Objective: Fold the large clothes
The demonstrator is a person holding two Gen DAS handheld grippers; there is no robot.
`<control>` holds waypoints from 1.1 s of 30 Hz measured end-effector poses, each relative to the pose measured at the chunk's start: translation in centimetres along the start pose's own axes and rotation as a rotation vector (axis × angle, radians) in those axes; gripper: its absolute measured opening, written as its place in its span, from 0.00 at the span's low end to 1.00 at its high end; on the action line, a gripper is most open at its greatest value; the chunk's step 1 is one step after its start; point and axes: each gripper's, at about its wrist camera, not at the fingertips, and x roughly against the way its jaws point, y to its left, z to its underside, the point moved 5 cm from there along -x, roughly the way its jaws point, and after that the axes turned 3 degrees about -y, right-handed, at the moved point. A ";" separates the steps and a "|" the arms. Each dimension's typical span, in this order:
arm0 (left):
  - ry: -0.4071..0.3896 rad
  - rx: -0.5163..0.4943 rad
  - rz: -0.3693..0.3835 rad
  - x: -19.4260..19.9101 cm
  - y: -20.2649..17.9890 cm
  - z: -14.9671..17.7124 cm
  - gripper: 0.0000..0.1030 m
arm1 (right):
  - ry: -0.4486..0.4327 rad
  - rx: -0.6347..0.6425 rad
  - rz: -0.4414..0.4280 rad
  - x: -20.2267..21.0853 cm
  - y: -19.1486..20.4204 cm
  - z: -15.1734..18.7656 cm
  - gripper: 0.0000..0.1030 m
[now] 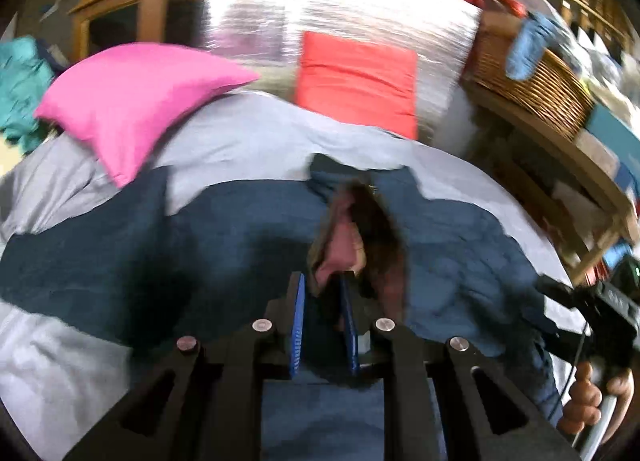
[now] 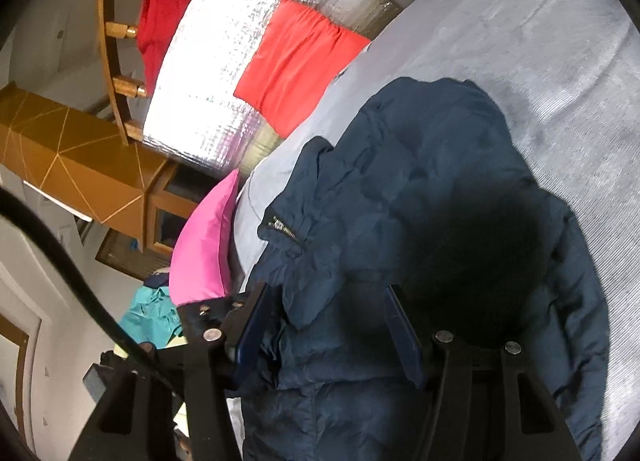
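The navy padded jacket (image 2: 432, 197) lies spread on the grey-sheeted bed (image 2: 540, 61), flat so a fold can be made. In the left wrist view, at about six o'clock, the left gripper (image 1: 323, 289) has its fingers clenched on the jacket's opening edge, pink lining showing, presumably to drag that side across. The right gripper (image 2: 332, 301) has a thick bunch of jacket between its half-spread fingers; whether they press it I cannot tell. A pink pillow (image 1: 132, 109) sits at ten o'clock.
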 end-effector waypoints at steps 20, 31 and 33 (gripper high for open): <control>-0.116 0.300 -0.113 5.8 15.0 -0.7 0.71 | 0.117 0.069 0.172 -3.7 -0.3 3.0 0.43; -0.118 0.730 -0.149 6.2 26.1 2.6 0.75 | 0.020 0.181 0.155 -2.1 2.8 3.3 0.42; -0.107 0.792 -0.156 5.7 27.5 3.4 0.75 | 0.014 0.202 0.138 -2.0 3.5 3.5 0.43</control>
